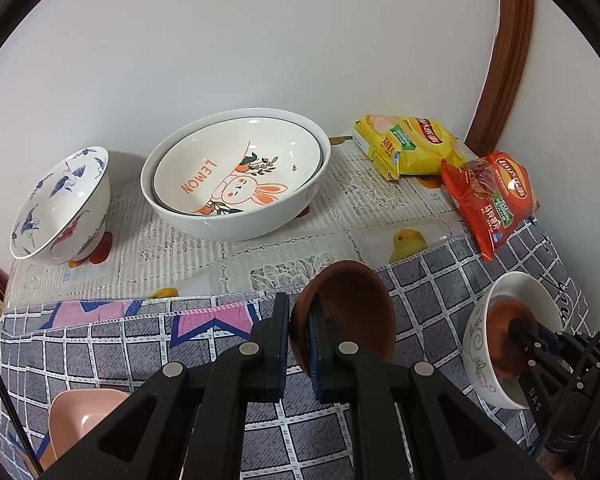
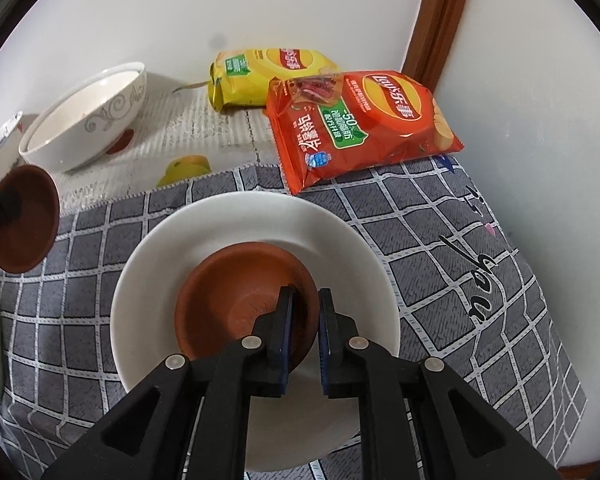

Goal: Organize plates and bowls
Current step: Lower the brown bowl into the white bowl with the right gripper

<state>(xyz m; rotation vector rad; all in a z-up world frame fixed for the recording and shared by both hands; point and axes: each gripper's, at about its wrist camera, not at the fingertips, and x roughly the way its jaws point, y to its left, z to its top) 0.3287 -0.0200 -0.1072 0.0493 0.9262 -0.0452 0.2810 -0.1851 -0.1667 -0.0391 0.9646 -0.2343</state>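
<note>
**Two thin rim grips, two dishes that could slip**

The left gripper (image 1: 298, 340) is clenched on the rim of a small brown dish (image 1: 348, 312), held tilted above the grey checked cloth (image 1: 100, 360). The right gripper (image 2: 305, 320) pinches the rim of a second brown dish (image 2: 236, 292) sitting inside the white scroll-patterned bowl (image 2: 148, 280). Each hold is an edge pinch: I judge a twist could let the raised dish drop, or drag the bowl. The lemon bowl (image 1: 236, 184) stands well apart.
</note>
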